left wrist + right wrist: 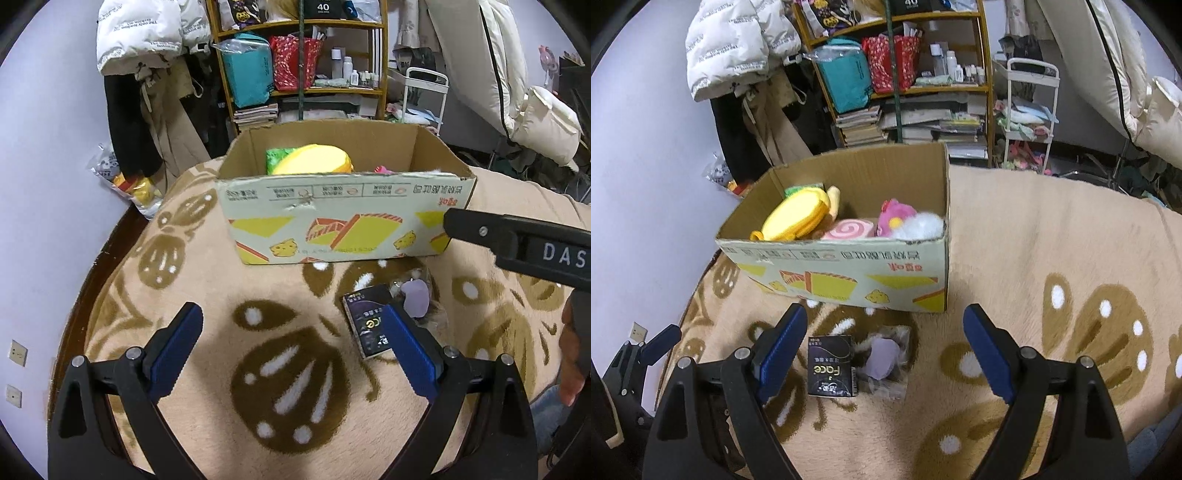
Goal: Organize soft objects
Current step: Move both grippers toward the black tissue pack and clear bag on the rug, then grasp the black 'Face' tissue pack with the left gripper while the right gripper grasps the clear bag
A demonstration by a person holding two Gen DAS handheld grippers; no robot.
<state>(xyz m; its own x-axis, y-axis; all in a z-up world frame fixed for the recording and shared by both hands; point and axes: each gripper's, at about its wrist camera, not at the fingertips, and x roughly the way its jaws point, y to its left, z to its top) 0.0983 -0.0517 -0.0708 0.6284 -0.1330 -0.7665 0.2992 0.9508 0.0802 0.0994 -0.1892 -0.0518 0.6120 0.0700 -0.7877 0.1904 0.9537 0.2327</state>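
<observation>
A cardboard box (849, 273) stands on the tan blanket (1034, 229). In it lie a yellow plush (798, 214), a pink swirl roll (846, 230), a pink plush (894, 218) and a white fluffy toy (923, 225). In front of the box lie a black packet (831, 365) and a purple soft piece in a clear bag (882, 354). My right gripper (886, 339) hovers open over these two, touching neither. My left gripper (295, 332) is open above bare blanket. Its right finger (406, 343) hides part of the black packet (364, 325), left of the purple piece (417, 295).
Behind the box stands a wooden shelf (923, 88) with bags, bottles and stacked books. Jackets (738, 40) hang on the left, and a white trolley (1027, 110) stands on the right. The blanket's left edge drops off near the wall (44, 184). A plastic bag (129, 184) lies there.
</observation>
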